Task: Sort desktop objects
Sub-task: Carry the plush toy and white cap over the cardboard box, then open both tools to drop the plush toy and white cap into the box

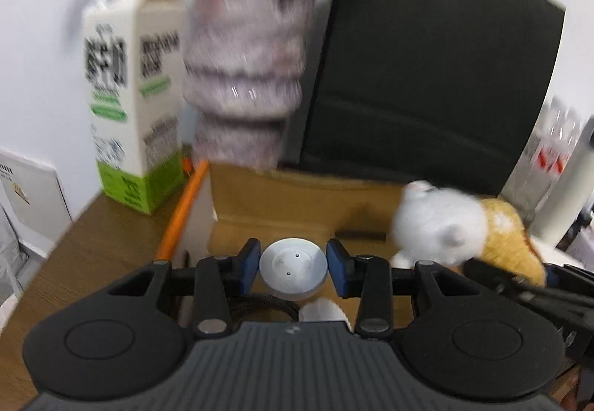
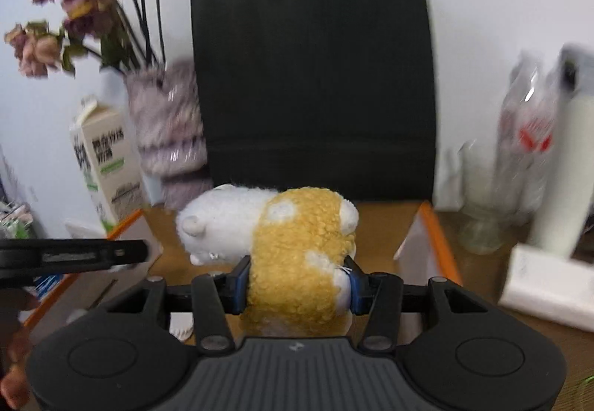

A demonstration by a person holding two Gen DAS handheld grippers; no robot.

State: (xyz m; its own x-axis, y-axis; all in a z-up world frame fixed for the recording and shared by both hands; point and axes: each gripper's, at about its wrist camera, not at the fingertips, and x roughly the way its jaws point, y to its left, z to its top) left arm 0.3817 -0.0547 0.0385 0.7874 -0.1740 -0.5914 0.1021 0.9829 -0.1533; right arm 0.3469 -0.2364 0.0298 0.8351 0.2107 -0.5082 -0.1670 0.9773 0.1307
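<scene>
My left gripper is shut on a round silver disc-shaped object, its blue pads pressing both sides. It hangs over an open cardboard box with orange-edged flaps. My right gripper is shut on a white and tan plush toy, squeezing its tan body above the same box. The plush toy also shows at the right of the left wrist view, and the left gripper's black finger enters the right wrist view from the left.
A milk carton and a purple ribbed vase with dried flowers stand behind the box on the left. A black paper bag stands behind it. Clear plastic bottles, a white bottle and a white packet sit to the right.
</scene>
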